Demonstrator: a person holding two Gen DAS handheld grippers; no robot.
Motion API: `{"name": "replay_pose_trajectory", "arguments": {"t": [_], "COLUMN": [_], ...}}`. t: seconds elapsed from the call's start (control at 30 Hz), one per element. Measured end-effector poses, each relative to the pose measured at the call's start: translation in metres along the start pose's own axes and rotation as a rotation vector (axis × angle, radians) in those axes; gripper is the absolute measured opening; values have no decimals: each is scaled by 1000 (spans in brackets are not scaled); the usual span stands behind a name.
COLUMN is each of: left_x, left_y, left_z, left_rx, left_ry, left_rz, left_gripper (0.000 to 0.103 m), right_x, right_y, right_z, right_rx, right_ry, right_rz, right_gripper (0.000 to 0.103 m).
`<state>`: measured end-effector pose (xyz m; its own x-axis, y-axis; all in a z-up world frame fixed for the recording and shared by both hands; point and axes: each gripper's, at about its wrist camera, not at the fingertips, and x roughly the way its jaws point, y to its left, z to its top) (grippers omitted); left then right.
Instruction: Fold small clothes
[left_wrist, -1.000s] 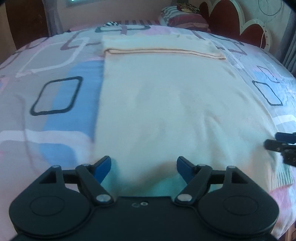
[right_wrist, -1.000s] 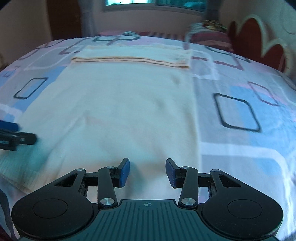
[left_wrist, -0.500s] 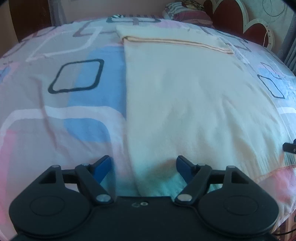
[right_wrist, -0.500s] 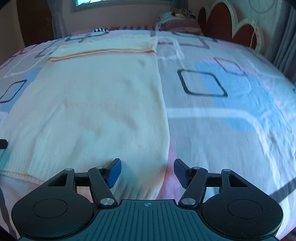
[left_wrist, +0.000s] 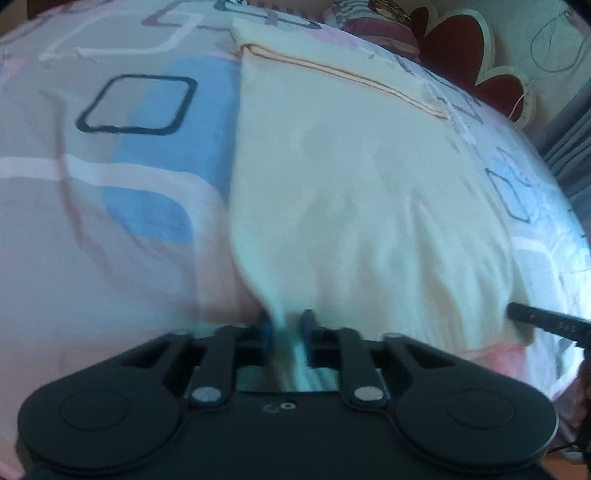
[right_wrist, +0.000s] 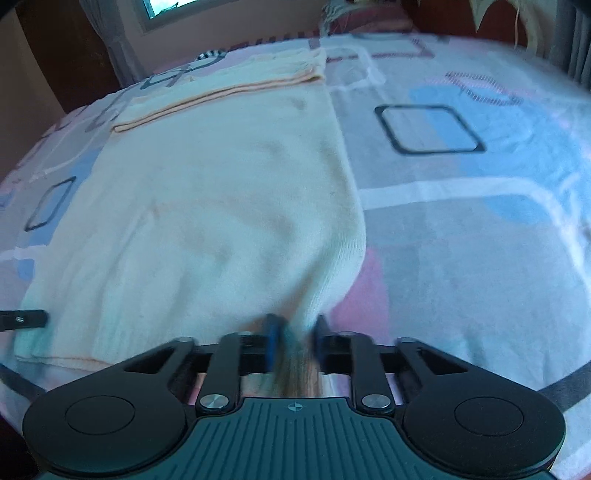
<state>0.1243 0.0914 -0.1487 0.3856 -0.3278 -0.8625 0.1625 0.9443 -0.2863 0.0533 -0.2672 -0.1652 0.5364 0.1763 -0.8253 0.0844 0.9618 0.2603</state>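
Observation:
A cream knit garment (left_wrist: 351, 184) lies flat on the bed, its far end folded over into a band (left_wrist: 332, 62). In the left wrist view my left gripper (left_wrist: 284, 328) is shut on the garment's near left corner, with the cloth bunched between the blue pads. In the right wrist view the same garment (right_wrist: 221, 206) runs away from me. My right gripper (right_wrist: 295, 336) is closing on its near right corner, and the pads pinch the cloth. Each view catches the other gripper's dark fingertip at the hem: the right one's fingertip (left_wrist: 546, 321), the left one's fingertip (right_wrist: 22, 318).
The bedsheet (left_wrist: 110, 184) has pink, blue and grey blocks with dark square outlines. Pillows (left_wrist: 373, 22) and a red scalloped headboard (left_wrist: 461, 48) stand at the far end. A window (right_wrist: 173, 7) is behind the bed, and a grey curtain (left_wrist: 569, 147) hangs at the right.
Both grippers have gone from open above the hem to shut on the garment's near corners. Each has slid outward along the hem, and the cloth now puckers up toward the pads.

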Motion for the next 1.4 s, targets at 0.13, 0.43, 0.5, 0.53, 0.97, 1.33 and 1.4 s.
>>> {"name": "replay_pose_trajectory", "arguments": {"t": [0.13, 0.43, 0.5, 0.53, 0.97, 1.33, 1.4], "left_x": [-5, -33, -35, -34, 52, 121, 130], "left_y": [-4, -15, -16, -16, -10, 13, 13], "left_z": [7, 60, 82, 94, 242, 315, 324], "left_rx": [15, 10, 3, 3, -65, -149, -123], "left_ry": [-35, -235, -281, -300, -355, -320, -307], "left_rz": [-27, -64, -66, -63, 10, 107, 155], "left_gripper": [3, 2, 2, 2, 2, 11, 24], "right_x": [-6, -31, -31, -29, 75, 165, 175], "right_y": [-2, 8, 8, 7, -16, -49, -55], "right_z": [9, 64, 86, 97, 262, 340, 346], "right_rx": [19, 4, 0, 2, 113, 266, 279], "right_ry": [11, -115, -151, -165, -202, -135, -130], "right_rz": [55, 145, 157, 164, 202, 219, 208], "right_gripper": [7, 7, 7, 7, 7, 7, 10]}}
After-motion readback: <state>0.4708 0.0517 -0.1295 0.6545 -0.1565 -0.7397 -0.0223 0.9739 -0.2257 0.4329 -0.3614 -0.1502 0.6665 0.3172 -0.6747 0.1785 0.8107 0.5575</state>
